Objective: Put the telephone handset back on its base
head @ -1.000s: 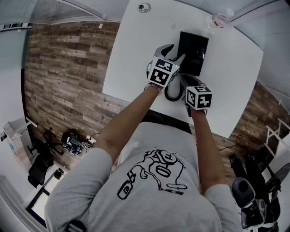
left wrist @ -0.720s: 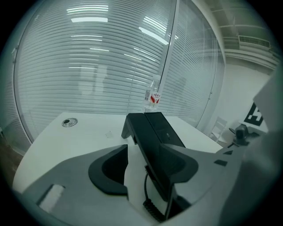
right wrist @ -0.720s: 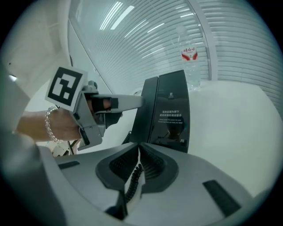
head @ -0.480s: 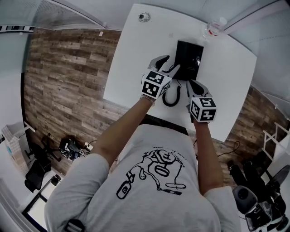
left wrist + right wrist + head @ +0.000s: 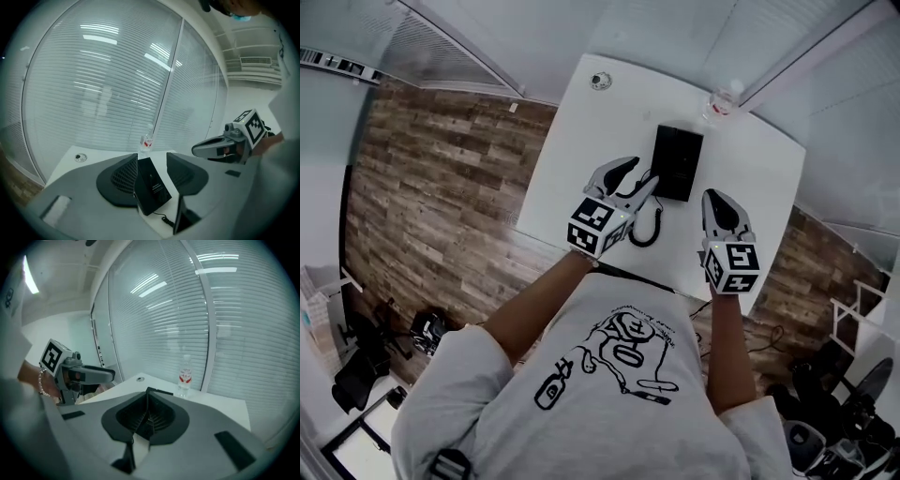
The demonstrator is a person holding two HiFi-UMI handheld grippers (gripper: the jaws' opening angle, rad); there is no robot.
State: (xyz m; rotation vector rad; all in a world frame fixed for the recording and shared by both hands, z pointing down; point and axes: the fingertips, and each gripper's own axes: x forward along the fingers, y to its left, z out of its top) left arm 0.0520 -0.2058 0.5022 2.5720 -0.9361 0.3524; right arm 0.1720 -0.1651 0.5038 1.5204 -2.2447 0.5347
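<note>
One telephone (image 5: 677,162), black and flat, lay on the far half of the table (image 5: 581,159). From above, handset and base could not be told apart. In the head view its long axis ran close to 12–6 o'clock, with the far end leaning slightly toward 1. Which end was the earpiece could not be made out.

One cord (image 5: 649,225), black and coiled, looped on the table at the telephone's 7 o'clock.

One left gripper (image 5: 646,171) was at the telephone's 8 o'clock, just beside the cord. Its jaws stood well apart and gripped nothing. In the left gripper view the telephone showed in the gap, lying on the table beyond.

One right gripper (image 5: 712,197) was at the telephone's 5 o'clock. Its jaws were pressed fully together with nothing between them.

Two marker cubes were present, one on each gripper: left (image 5: 596,225), right (image 5: 732,267).

One bottle (image 5: 724,98), clear with a red label, stood upright at the telephone's 1 o'clock, near the table's far edge.

One round fitting (image 5: 599,81) was set in the tabletop at 11 o'clock, near the far-left corner.

The table was white. One floor (image 5: 431,187) of wood planks lay around it.
</note>
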